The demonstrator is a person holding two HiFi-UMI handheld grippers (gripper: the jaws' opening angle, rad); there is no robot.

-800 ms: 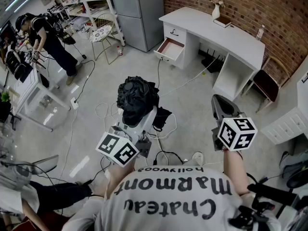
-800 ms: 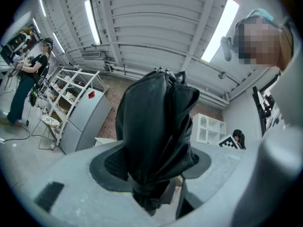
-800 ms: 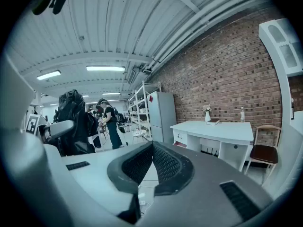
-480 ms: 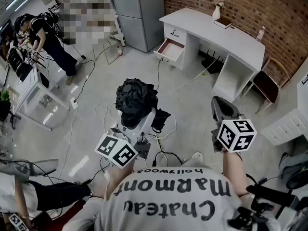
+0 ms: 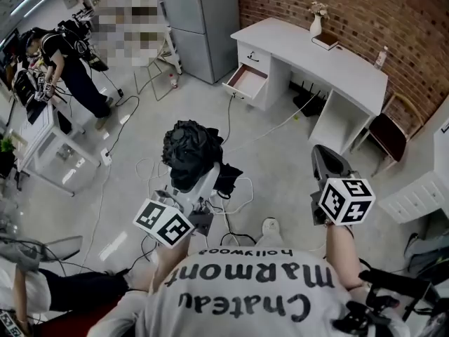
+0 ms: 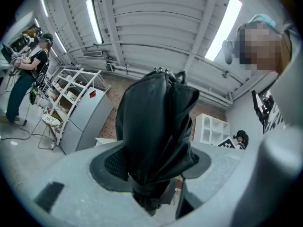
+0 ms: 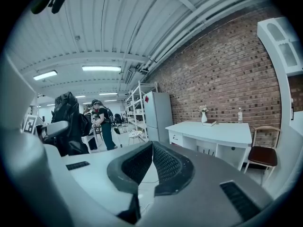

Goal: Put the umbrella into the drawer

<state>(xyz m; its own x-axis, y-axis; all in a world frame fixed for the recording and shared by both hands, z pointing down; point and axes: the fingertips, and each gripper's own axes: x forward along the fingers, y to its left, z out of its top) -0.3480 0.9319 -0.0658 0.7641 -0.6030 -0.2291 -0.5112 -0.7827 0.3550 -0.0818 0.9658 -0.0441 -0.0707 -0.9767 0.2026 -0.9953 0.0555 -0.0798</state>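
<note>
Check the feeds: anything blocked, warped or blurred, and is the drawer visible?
Head view: evenly lit, sharp, edges bowed; open drawer clear. Left gripper view: heavy fisheye, black umbrella fills the centre, ceiling lights glare. Right gripper view: fisheye, dark corners, desk sharp.

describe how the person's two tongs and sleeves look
Both the left tongs and the right tongs are grey plastic with wide, flat arms that end in dark, dimpled rubber pads. Each carries a white cube printed with black square markers. The person wears a light grey t-shirt with dark lettering, and the forearms are bare.
</note>
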